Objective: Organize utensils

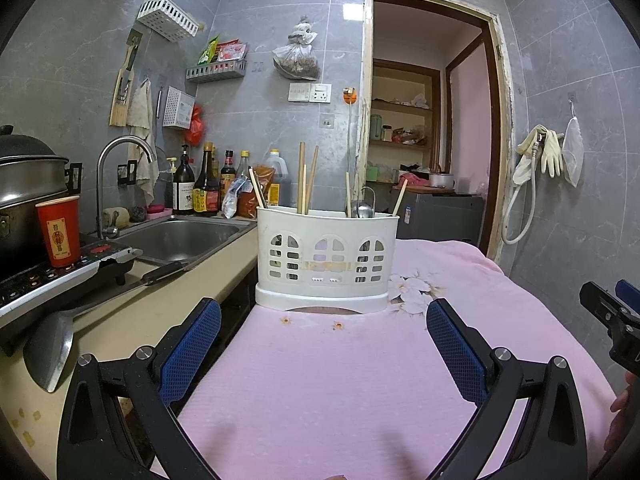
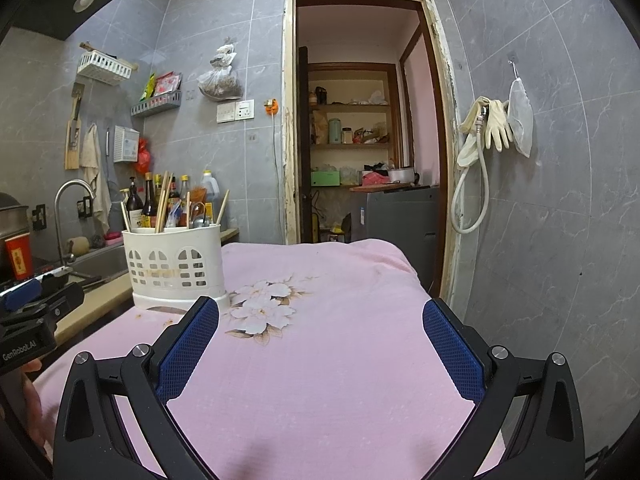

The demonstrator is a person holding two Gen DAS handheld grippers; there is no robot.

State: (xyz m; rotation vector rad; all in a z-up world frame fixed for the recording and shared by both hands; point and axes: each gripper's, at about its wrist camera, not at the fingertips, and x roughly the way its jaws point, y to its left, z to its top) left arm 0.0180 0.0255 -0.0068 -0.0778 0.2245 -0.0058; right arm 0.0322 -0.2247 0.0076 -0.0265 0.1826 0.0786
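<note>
Chopsticks (image 1: 301,178) upright in caddy (image 1: 326,258), tips up

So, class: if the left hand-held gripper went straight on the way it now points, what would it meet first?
Most likely the white utensil caddy, which stands dead ahead of the open left hand-held gripper on the pink cloth. Nothing lies between them, though depth is uncertain.

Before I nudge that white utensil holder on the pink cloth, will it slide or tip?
The white utensil holder looks like thin slotted plastic, so probably light. Tall chopsticks and a ladle stand above its rim, so a high push may tip it. The pink cloth under it could bunch rather than let it slide.
</note>
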